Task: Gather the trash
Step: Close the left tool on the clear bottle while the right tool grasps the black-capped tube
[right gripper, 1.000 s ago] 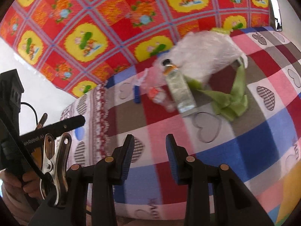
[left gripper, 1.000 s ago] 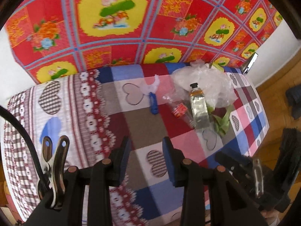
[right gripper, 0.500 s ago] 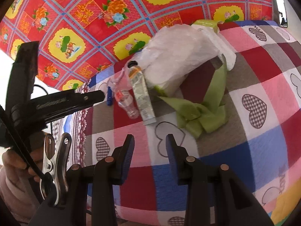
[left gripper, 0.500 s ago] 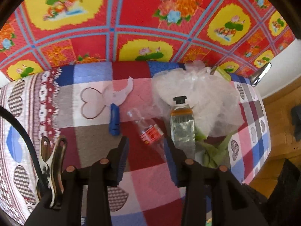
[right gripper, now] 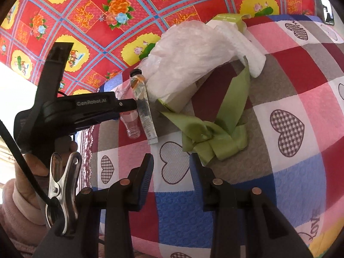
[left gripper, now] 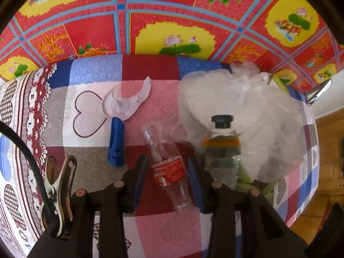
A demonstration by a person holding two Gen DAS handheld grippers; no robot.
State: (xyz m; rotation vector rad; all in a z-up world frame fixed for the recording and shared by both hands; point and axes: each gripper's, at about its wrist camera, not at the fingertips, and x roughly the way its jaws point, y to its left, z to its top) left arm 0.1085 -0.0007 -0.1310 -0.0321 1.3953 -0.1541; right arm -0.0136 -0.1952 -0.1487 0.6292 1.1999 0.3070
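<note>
A small clear plastic bottle (left gripper: pixel 169 172) with a red label lies on the patchwork quilt (left gripper: pixel 90 167), between the fingers of my left gripper (left gripper: pixel 167 167). The jaws stand open on either side of it and the pads do not press it. Right beside it lies a black-capped tube (left gripper: pixel 223 150), partly on a crumpled clear plastic bag (left gripper: pixel 247 99). My right gripper (right gripper: pixel 172 165) hangs open above a heart patch, with nothing between its fingers. A green ribbon (right gripper: pixel 215 133) lies just beyond it. The right wrist view shows the left gripper (right gripper: pixel 126 105) from the side, over the bottle (right gripper: pixel 132 126).
A blue clip-like piece (left gripper: pixel 116 144) and a clear plastic cut-out (left gripper: pixel 122 105) lie left of the bottle. A green box (right gripper: pixel 230 19) and white foam (right gripper: pixel 247 47) sit behind the bag. A red flowered cloth (left gripper: pixel 172 4) covers the back. A person's hand (right gripper: pixel 32 172) holds the left gripper.
My left gripper has dropped and moved in over the bed until the bottle lies between its fingers. My right gripper has come closer to the green ribbon.
</note>
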